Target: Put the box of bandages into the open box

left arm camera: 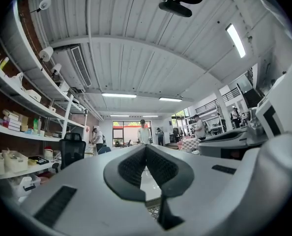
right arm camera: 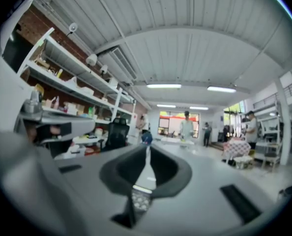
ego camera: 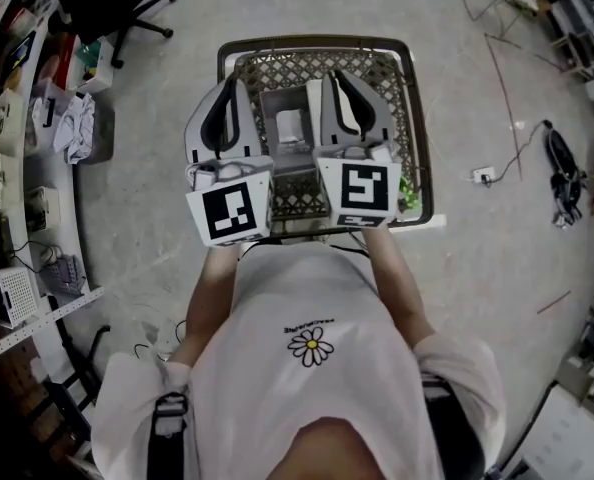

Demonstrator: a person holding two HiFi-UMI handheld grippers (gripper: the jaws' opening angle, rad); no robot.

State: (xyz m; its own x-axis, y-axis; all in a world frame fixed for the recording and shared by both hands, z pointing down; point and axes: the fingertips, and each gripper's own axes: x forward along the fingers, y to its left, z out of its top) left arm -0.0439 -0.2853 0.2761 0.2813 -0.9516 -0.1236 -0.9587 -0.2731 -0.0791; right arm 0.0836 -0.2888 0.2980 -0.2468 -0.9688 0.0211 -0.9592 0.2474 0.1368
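Head view: left gripper (ego camera: 231, 86) and right gripper (ego camera: 339, 80) are held over the basket (ego camera: 317, 43), jaws pressed together on nothing, and a white item (ego camera: 290, 125), perhaps the bandage box, is seen between them inside the open box (ego camera: 267, 118), equally near both.

A pale grey polished floor (ego camera: 497, 268) spread across the room, with a black tangled cable (ego camera: 562, 183) and a small white power strip (ego camera: 482, 176) lying on it. White metal shelving (left arm camera: 23, 132) crowded with boxes ran along a red-brick wall (right arm camera: 40, 18), and a black swivel office chair (left arm camera: 71, 150) stood beside it. Overhead, a white ribbed panel ceiling (left arm camera: 151, 28) carried long fluorescent tube lights (left arm camera: 119, 95). Bright glazed doors (left arm camera: 122, 132) closed the far end.
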